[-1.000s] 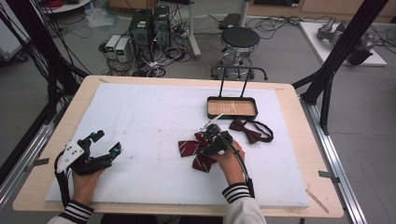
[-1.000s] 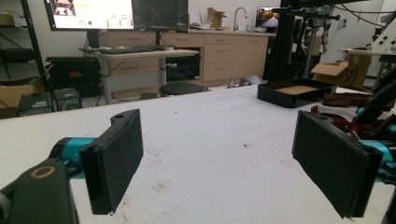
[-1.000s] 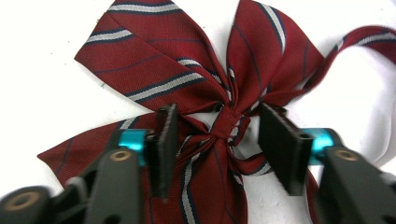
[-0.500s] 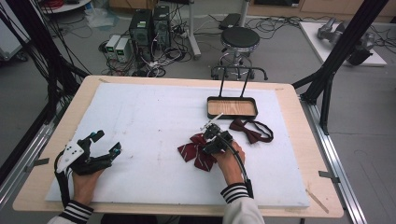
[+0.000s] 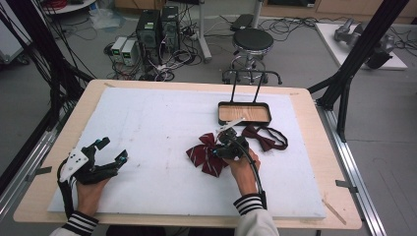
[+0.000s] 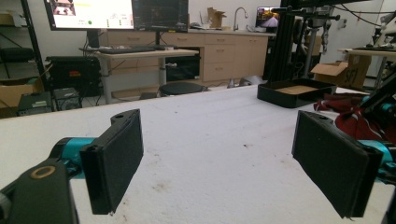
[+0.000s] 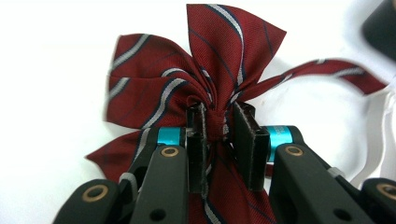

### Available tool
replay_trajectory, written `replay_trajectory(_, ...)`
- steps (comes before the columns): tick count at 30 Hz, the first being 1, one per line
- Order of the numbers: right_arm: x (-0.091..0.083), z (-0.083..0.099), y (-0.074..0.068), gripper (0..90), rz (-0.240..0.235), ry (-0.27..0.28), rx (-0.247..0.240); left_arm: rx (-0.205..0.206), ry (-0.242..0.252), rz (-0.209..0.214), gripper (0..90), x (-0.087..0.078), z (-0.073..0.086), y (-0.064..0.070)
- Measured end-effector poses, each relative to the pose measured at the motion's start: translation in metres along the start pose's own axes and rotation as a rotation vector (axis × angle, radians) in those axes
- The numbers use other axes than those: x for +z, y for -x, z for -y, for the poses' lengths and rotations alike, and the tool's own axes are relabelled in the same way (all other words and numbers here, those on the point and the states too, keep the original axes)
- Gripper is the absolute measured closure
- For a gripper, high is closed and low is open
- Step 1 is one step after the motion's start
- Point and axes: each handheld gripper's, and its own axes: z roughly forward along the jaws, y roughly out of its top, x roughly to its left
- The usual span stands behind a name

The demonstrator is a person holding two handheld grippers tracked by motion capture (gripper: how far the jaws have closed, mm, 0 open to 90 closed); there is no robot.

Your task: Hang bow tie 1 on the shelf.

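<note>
Right gripper (image 5: 222, 146): we see it near the middle of the table, at about 4 o'clock from the centre of the white mat (image 5: 147, 128), held by the right hand (image 5: 244, 164).
Right jaws: in the right gripper view we see them closed most of the way, pinching the knot of the striped bow (image 7: 205, 98) between the two pads; a narrow gap remains, taken up by the knot.
Striped bow: dark red with pale stripes; in the high view it lies on the mat just at 9 o'clock of the right gripper, its loops spread toward 8 and 11 o'clock. We see one strap trailing off toward 3 o'clock in the right gripper view.
Left gripper (image 5: 109, 152): it rests at the mat's 8 o'clock corner, held by the left hand (image 5: 91, 189), well apart from the bow.
Left jaws: wide open in the left gripper view, with bare mat between the pads and nothing held.
Plain bow tie (image 5: 263, 137): dark red, it lies at 3 o'clock of the right gripper, just beside it, with its strap looped round.
Tray (image 5: 244, 104): black with a wooden floor, it sits at 12 o'clock of the two bows, near them; we see a tall wire handle rising from its far side.
</note>
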Motion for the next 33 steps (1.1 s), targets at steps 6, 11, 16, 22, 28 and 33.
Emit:
replay_trajectory(6, -0.016, 0.0, 0.004, 76.0, 0.013, 0.147, 0.048, 0.002, -0.001, -0.001, 17.0, 0.0, 0.0, 0.0)
replay_trajectory(11, -0.028, 0.001, 0.005, 76.0, 0.043, 0.248, 0.046, 0.002, 0.0, -0.002, 17.0, 0.0, 0.0, 0.0)
replay_trajectory(16, -0.04, 0.001, 0.004, 76.0, 0.073, 0.368, 0.053, 0.003, -0.001, -0.001, 17.0, 0.0, 0.0, 0.0)
replay_trajectory(22, -0.049, 0.002, 0.005, 76.0, 0.119, 0.463, 0.072, 0.007, -0.004, -0.001, 17.0, 0.0, 0.0, 0.0)
replay_trajectory(28, -0.058, 0.002, 0.009, 75.9, 0.145, 0.555, 0.124, 0.007, -0.003, -0.001, 17.0, 0.0, 0.0, 0.0)
replay_trajectory(33, -0.067, -0.003, 0.015, 75.9, 0.165, 0.609, 0.131, 0.005, -0.003, -0.002, 17.0, 0.0, 0.0, 0.0)
